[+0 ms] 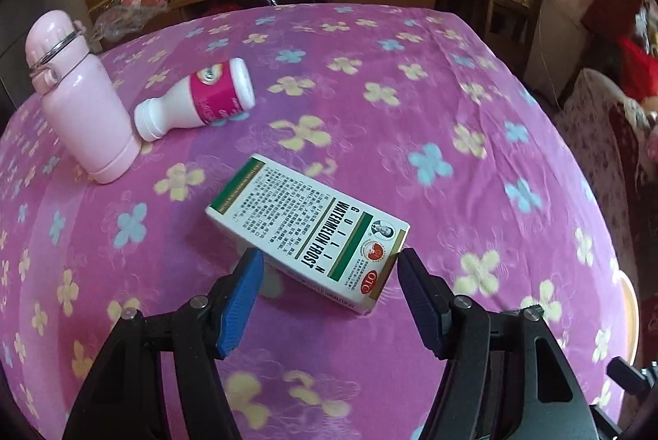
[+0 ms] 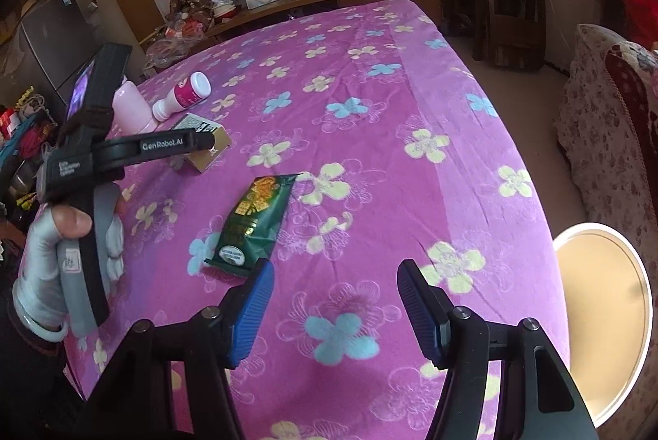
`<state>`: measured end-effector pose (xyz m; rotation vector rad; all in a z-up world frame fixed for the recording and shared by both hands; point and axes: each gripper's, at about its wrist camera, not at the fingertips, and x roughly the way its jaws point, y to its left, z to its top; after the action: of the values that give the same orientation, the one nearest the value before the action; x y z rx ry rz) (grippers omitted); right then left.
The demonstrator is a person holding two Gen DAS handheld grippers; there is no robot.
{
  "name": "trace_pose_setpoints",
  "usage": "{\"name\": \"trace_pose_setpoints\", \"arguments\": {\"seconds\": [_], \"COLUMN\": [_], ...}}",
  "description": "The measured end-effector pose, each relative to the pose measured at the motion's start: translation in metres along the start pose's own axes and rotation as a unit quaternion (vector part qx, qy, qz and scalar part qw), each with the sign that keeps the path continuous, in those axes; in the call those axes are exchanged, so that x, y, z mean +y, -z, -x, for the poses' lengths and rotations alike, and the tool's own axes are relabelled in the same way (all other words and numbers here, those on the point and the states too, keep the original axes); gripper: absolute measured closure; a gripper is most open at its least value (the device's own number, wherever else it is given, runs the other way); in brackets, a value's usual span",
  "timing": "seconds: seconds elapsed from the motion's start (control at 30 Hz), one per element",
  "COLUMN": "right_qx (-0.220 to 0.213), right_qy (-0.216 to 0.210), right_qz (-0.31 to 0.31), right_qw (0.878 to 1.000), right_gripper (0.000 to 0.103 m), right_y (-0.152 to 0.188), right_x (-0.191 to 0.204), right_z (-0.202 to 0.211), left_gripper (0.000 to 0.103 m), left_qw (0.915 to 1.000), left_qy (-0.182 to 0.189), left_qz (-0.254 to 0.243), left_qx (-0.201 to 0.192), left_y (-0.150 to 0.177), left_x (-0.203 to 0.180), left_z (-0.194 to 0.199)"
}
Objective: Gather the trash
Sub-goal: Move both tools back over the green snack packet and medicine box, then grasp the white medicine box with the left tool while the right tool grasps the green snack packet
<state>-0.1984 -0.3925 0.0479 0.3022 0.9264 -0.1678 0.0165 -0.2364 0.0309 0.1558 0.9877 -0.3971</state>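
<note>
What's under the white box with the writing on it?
The white box lies flat on the purple flowery cloth, near end between the open left tongs. Only cloth shows around it. Anything right beneath it is covered, and the box's inside is hidden too.

Matt printed cardboard box [image 1: 306, 230]; glossy plastic pink flask [image 1: 80, 98]; shiny foil wrapper [image 2: 255, 222]; soft fleecy cloth cover [image 1: 411, 119]; ribbed rubbery pads [image 1: 240, 300].

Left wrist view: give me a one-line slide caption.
Open left gripper straddles the white medicine box on the floral tablecloth.
</note>
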Motion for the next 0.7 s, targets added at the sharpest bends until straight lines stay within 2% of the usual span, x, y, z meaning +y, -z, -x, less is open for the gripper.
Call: {"name": "trace_pose_setpoints", "arguments": {"seconds": [0.2, 0.33, 0.57, 0.63, 0.7], "right_qx": [0.0, -0.001, 0.0, 0.002, 0.003], "right_qy": [-0.017, -0.022, -0.023, -0.022, -0.023], "right_qz": [0.001, 0.005, 0.009, 0.008, 0.005], "right_qw": [1.0, 1.0, 1.0, 1.0, 1.0], "right_gripper": [0.035, 0.035, 0.035, 0.035, 0.035], "right_y": [-0.008, -0.01, -0.008, -0.007, -0.008], "right_x": [0.009, 0.016, 0.014, 0.012, 0.009], "right_z": [-0.012, -0.015, -0.015, -0.018, -0.019], "left_gripper": [0.035, 0.033, 0.033, 0.033, 0.033], "left_qw": [0.9993, 0.9981, 0.9966, 0.9958, 0.9959], "left_qy": [0.018, 0.024, -0.037, -0.078, -0.088], "left_qz": [0.033, 0.055, 0.073, 0.048, 0.02], "left_qx": [-0.006, -0.015, -0.004, -0.005, 0.0], "left_y": [-0.003, -0.014, -0.03, -0.031, -0.028], "left_x": [0.031, 0.031, 0.006, -0.004, -0.009], "left_z": [0.016, 0.016, -0.013, -0.019, -0.021]}}
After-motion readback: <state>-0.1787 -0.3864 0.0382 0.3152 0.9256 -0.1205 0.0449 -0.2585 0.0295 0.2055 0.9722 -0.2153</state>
